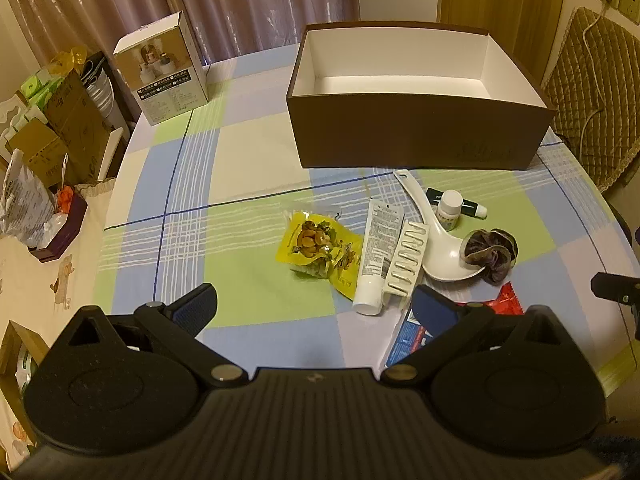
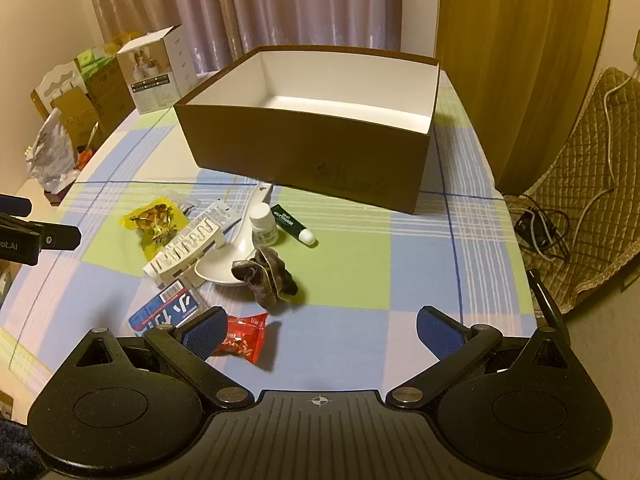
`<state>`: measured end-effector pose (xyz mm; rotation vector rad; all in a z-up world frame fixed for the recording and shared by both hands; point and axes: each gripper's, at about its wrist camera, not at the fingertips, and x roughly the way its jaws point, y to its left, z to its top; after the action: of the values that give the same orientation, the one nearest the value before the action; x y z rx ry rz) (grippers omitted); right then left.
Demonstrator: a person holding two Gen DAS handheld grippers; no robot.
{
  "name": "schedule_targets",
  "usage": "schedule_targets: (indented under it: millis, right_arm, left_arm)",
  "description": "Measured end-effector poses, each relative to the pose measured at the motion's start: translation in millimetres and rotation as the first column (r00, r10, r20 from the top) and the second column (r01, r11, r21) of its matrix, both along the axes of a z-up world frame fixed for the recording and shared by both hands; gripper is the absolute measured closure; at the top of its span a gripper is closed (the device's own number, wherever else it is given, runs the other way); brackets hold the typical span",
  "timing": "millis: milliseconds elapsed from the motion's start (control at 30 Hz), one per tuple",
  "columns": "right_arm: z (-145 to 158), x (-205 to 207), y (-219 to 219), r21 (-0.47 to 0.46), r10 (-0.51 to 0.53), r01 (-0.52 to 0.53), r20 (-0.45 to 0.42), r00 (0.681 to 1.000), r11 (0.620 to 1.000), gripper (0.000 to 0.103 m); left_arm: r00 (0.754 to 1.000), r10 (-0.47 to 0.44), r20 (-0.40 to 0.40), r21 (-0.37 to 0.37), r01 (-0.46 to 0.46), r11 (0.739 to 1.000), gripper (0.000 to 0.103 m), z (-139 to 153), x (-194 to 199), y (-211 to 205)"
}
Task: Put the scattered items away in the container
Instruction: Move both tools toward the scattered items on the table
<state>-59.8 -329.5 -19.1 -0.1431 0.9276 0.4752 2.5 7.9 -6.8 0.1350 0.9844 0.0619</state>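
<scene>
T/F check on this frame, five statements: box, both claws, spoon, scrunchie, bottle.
1. The brown box is empty. True.
2. Both claws are shut. False: the left claw and the right claw stand wide open, nothing between the pads.
3. The scrunchie lies partly on the spoon. True.
4. The white bottle is inside the box. False: it stands on the tablecloth, in front of the box.
5. The red packet is held by the right claw. False: it lies on the cloth beside that claw's left finger.
</scene>
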Motion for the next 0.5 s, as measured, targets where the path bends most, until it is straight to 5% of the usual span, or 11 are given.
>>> schedule_targets:
  millis: [500]
  right_arm:
    - [-0.6, -2.5, 2.8, -0.009, -0.002, 0.002, -0.008, 1.000, 1.000, 0.000]
  left_arm:
    - [1.000, -0.003, -0.013, -0.008, 0.003, 1.000, 0.001, -4.0, -3.1, 3.3]
